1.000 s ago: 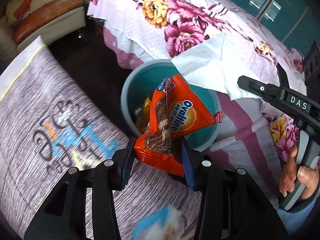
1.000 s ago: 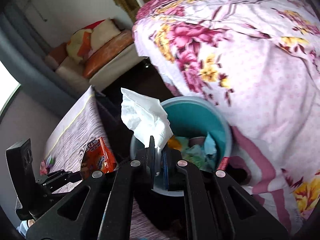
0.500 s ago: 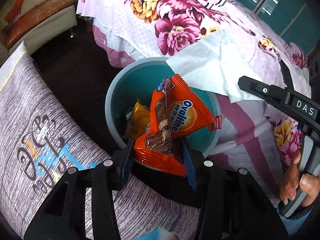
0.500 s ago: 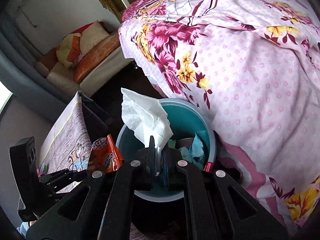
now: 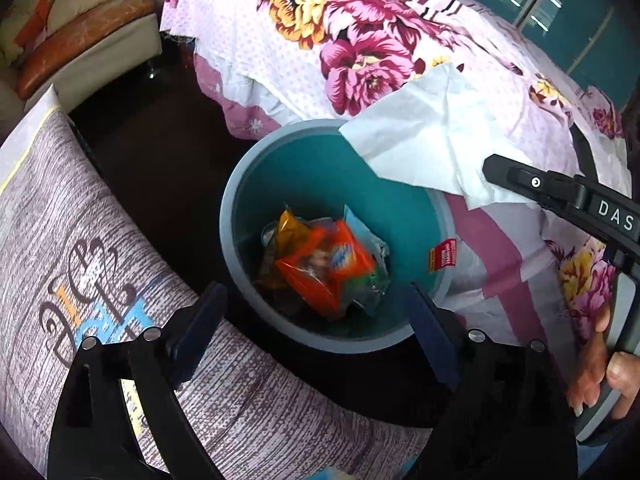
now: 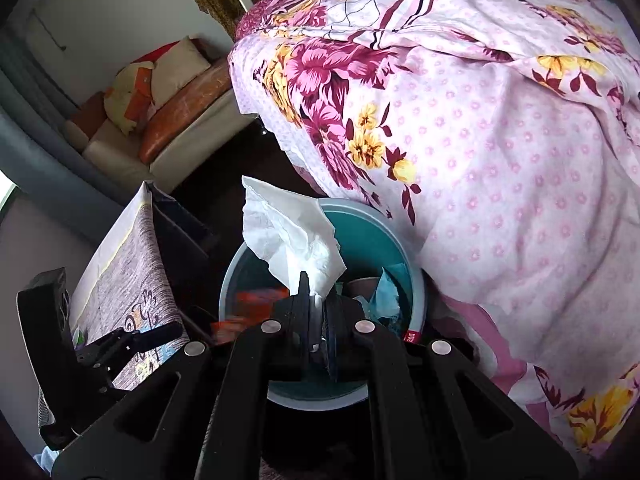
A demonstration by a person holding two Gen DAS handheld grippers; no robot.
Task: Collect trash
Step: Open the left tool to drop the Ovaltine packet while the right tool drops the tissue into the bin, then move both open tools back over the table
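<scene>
- Left wrist view: my left gripper (image 5: 316, 312) is opening, nothing between its jaws; the orange wrapper (image 5: 326, 266) lies crumpled in the bin (image 5: 240, 184).
- My right gripper (image 6: 316, 308) pinches a white tissue (image 6: 288, 232) above the bin.

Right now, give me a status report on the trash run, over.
Left tongs opening, nothing between them. Orange wrapper in the teal bin. Right tongs shut on the white tissue, above the bin. Nothing in the way.
</scene>
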